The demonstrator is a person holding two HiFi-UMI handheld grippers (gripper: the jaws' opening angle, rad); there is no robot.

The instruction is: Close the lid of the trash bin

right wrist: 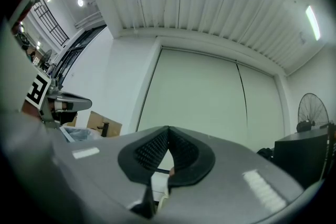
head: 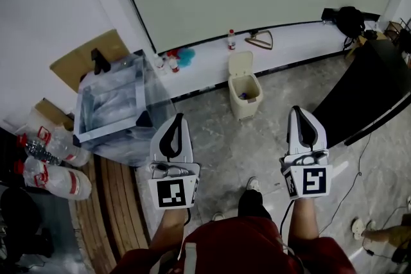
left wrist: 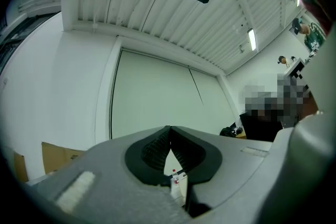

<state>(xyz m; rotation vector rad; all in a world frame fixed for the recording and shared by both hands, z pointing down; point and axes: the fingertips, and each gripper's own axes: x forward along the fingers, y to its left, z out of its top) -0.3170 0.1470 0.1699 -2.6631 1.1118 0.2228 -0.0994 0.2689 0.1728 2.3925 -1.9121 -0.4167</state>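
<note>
A small beige trash bin (head: 245, 97) stands on the grey floor by the wall ledge, its lid (head: 241, 63) tipped up and back, open. Something small and dark lies inside. My left gripper (head: 178, 117) is held out in front of me, left of the bin and short of it, with its jaws together and nothing between them. My right gripper (head: 297, 110) is right of the bin, also short of it, shut and empty. In the left gripper view the pads (left wrist: 157, 147) meet at the tip; in the right gripper view the pads (right wrist: 152, 150) meet too.
A clear plastic box (head: 112, 106) with a bag stands at the left, cardboard (head: 83, 58) behind it and water bottles (head: 51, 167) beside it. A bottle (head: 231, 40) and a hanger (head: 260, 40) sit on the ledge. A black table (head: 376, 90) fills the right.
</note>
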